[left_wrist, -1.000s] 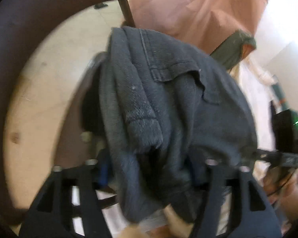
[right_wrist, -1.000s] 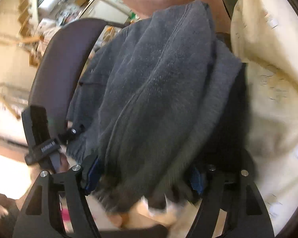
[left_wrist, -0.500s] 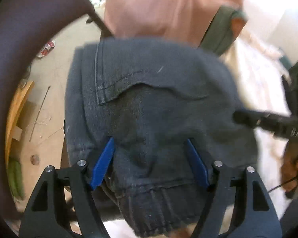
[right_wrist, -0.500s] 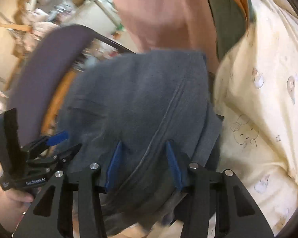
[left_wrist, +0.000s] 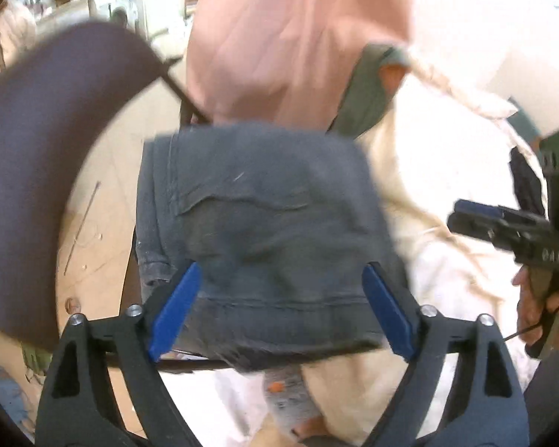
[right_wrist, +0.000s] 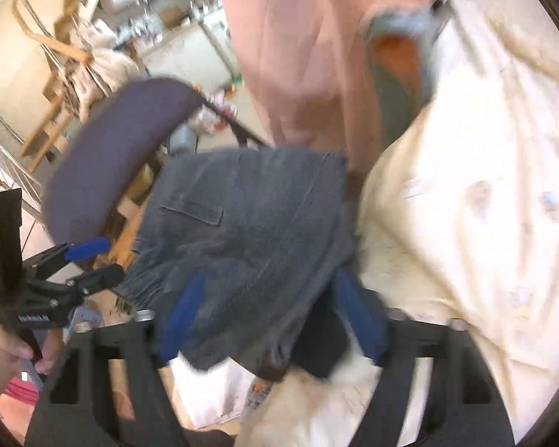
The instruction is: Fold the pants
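The pants [left_wrist: 264,231], coarse grey denim folded into a blocky stack with a flapped pocket, lie at centre. The left gripper [left_wrist: 279,313] stands wide open around the near hem at 6 o'clock; the right gripper [right_wrist: 272,320], also released, straddles it.

My left tongs [left_wrist: 279,307]: matte black trussed plastic arms, blue pads [left_wrist: 173,311], silver screws. My right tongs [right_wrist: 272,320]: identical build; bare skin on my hand [left_wrist: 540,307].
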`<state>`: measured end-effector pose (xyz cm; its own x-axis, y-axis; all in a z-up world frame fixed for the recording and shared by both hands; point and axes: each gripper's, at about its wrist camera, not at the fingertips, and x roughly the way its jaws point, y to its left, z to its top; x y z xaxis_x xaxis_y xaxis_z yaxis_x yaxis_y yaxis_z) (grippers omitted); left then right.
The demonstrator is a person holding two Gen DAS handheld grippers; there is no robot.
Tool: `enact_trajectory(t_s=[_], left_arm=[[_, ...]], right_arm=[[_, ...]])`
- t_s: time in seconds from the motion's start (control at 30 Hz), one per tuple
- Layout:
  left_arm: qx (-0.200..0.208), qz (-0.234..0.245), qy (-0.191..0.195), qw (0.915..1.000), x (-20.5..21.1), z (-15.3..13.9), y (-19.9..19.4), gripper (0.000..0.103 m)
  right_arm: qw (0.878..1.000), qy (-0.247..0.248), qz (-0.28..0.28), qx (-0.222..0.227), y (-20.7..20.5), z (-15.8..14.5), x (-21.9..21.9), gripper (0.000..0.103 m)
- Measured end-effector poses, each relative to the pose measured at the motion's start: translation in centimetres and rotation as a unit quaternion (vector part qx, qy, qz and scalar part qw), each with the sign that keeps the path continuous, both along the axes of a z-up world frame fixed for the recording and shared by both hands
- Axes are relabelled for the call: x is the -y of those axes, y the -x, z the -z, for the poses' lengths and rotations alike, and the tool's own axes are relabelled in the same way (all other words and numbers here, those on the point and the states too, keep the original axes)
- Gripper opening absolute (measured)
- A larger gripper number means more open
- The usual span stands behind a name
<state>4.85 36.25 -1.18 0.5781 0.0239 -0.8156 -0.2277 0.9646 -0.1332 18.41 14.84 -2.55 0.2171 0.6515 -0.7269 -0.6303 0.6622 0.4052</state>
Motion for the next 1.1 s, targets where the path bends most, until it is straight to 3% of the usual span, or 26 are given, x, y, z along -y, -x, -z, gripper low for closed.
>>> enact_trajectory(t_s=[0.1, 0.23, 0.33, 0.43, 0.6, 0.77, 0.97, 1.1], left_arm=[[0.026, 0.023, -0.036, 0.9988, 5.3, -3.9, 1.3, 0.087], [0.102, 0.047, -0.045, 0.9926, 12.7, -8.4, 2.9, 0.099], [0.128, 0.048, -0.038, 0.9899, 17.8, -10.1, 3.8, 0.1], [0.15, 0.053, -0.045, 0.9862, 22.8, -10.5, 5.0, 0.1], [0.166, 0.064, -0.036, 0.9833, 29.3, -8.9, 6.3, 0.102], [0.175, 0.072, -0.049, 0.9807, 34.0, -6.2, 6.9, 0.103], [0.153, 0.073, -0.044, 0.9845, 36.9, -2.4, 7.8, 0.103], [0.152, 0.091, -0.055, 0.9827, 38.2, -1.1, 8.0, 0.103]], right_arm=[[0.998, -0.005, 0.032, 0.049, 3.2, -3.7, 5.8, 0.088], [0.992, -0.02, 0.086, 0.094, 6.1, -7.6, 13.2, 0.092], [0.985, -0.028, 0.124, 0.119, 9.0, -10.2, 17.7, 0.1], [0.978, -0.014, 0.15, 0.141, 11.4, -11.3, 22.1, 0.1], [0.967, 0.012, 0.194, 0.166, 14.4, -11.0, 28.4, 0.103], [0.956, 0.023, 0.246, 0.161, 16.0, -7.0, 35.0, 0.103], [0.95, 0.035, 0.271, 0.153, 17.7, -4.2, 37.7, 0.103], [0.941, 0.017, 0.298, 0.159, 18.1, -4.2, 38.4, 0.103]])
